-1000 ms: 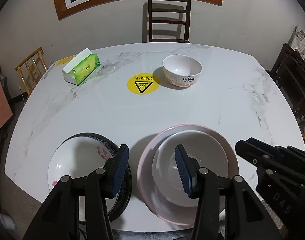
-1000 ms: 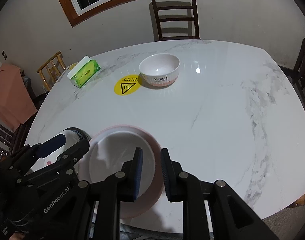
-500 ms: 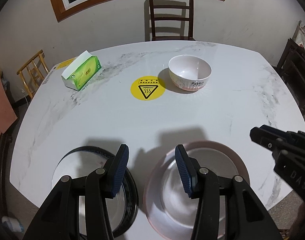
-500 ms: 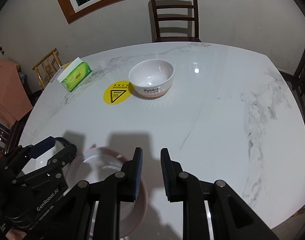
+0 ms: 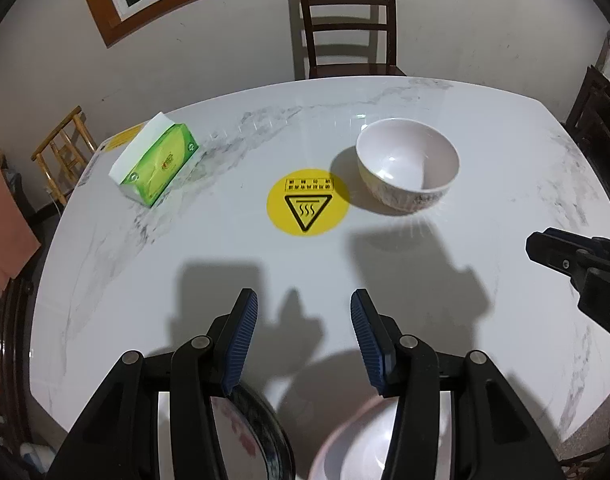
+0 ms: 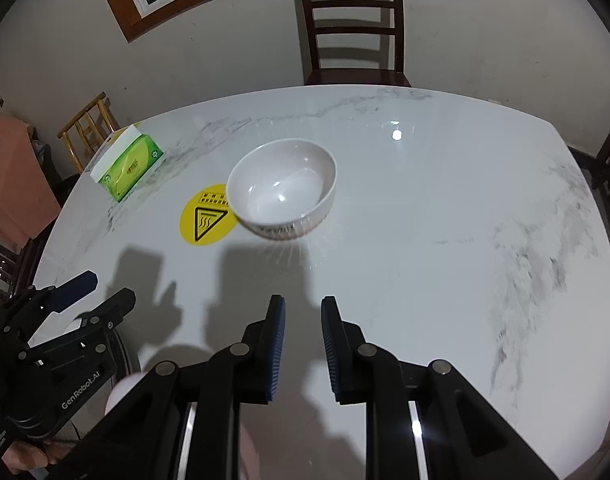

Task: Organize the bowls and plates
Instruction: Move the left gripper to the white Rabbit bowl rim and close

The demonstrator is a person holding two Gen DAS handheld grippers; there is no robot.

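Above the marble table [image 6: 445, 240], my right gripper [image 6: 303, 344] and left gripper [image 5: 303, 340] hang unclenched, empty. Ahead, the white bowl [image 6: 283, 188] stands beside a yellow sticker [image 6: 207, 220]. I judge next: reach and grasp its rim.

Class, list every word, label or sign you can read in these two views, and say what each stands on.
"GenRobot.AI": on the left tongs.
"D": cut-off lettering on the right tongs.
Hot-surface warning triangle: on the yellow sticker; its top line is too small to read.
Bowl lettering: blurred.
Tissue box print: too small.
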